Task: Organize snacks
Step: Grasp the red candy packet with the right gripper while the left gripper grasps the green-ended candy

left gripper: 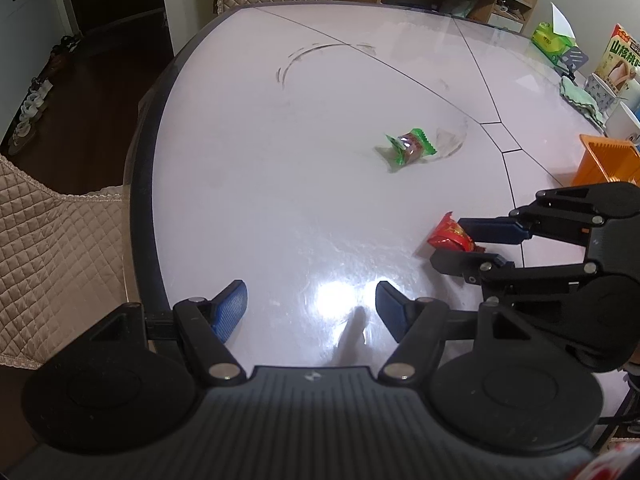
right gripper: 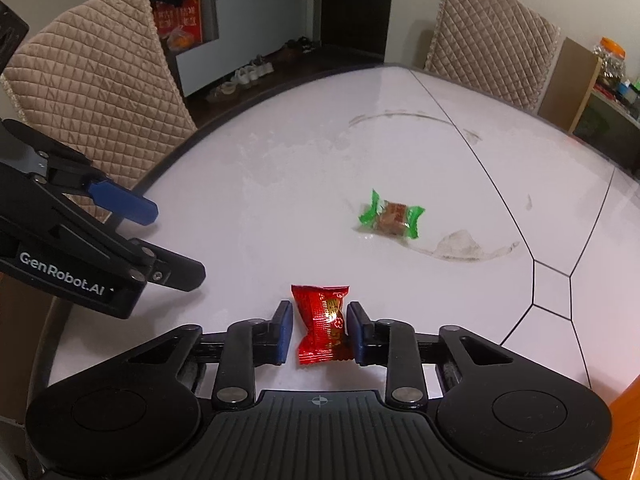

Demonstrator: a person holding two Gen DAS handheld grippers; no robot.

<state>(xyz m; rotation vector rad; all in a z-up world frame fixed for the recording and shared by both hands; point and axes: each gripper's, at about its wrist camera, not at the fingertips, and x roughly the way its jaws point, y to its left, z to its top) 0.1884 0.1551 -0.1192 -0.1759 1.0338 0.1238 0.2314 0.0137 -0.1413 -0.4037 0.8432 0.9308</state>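
A red-wrapped snack [right gripper: 322, 322] lies on the white table [right gripper: 280, 184], between the fingers of my right gripper [right gripper: 319, 330]. The jaws stand a little wider than the snack, with a small gap on the left side, so the gripper is open around it. It also shows in the left wrist view [left gripper: 450, 234], with the right gripper [left gripper: 464, 242] around it. A green-wrapped snack [right gripper: 394, 216] lies farther out on the table, also seen in the left wrist view [left gripper: 410, 146]. My left gripper [left gripper: 312, 310] is open and empty, low over the table's near edge.
An orange basket [left gripper: 604, 160] stands at the right of the table. Behind it are a mug [left gripper: 600, 94], a snack box [left gripper: 622, 62], a green cloth [left gripper: 578, 98] and a green tissue pack [left gripper: 554, 40]. Quilted chairs [right gripper: 96, 92] stand around the table.
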